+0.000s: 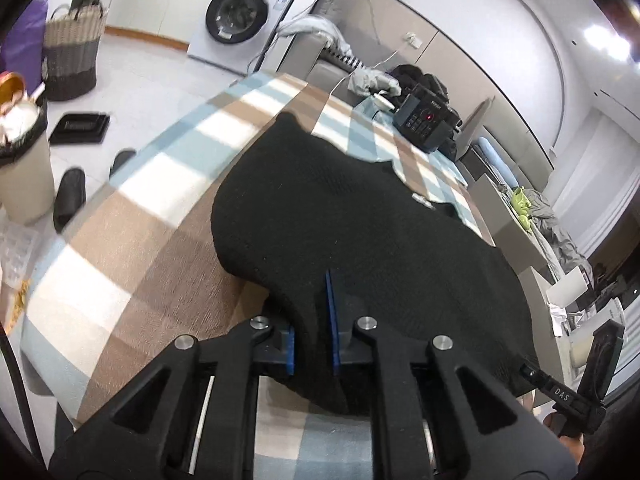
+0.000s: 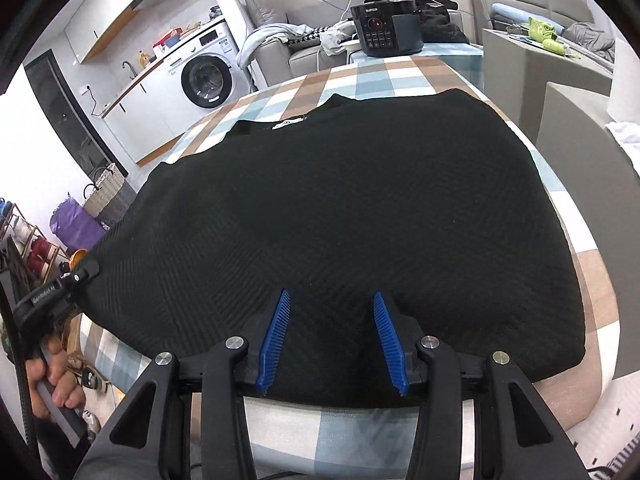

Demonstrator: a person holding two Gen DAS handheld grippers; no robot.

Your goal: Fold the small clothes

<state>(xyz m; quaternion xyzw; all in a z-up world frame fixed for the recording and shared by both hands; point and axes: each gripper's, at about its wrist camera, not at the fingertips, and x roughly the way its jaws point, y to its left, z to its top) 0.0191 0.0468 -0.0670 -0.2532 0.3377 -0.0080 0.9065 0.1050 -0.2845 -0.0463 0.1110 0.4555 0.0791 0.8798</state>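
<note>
My left hand-held gripper [image 1: 314, 344] pinches a bunched fold of the black garment [image 1: 360, 216] at the frame's bottom. My right hand-held gripper [image 2: 332, 340] stands partly open over its near hem. The garment covers the checked desk [image 2: 372, 76]; a cooker [image 2: 386, 28] sits top centre.

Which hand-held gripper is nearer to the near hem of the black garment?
Left. The left hand-held gripper is clamped on the black garment at its hem; the right hand-held gripper hovers open over it.
</note>
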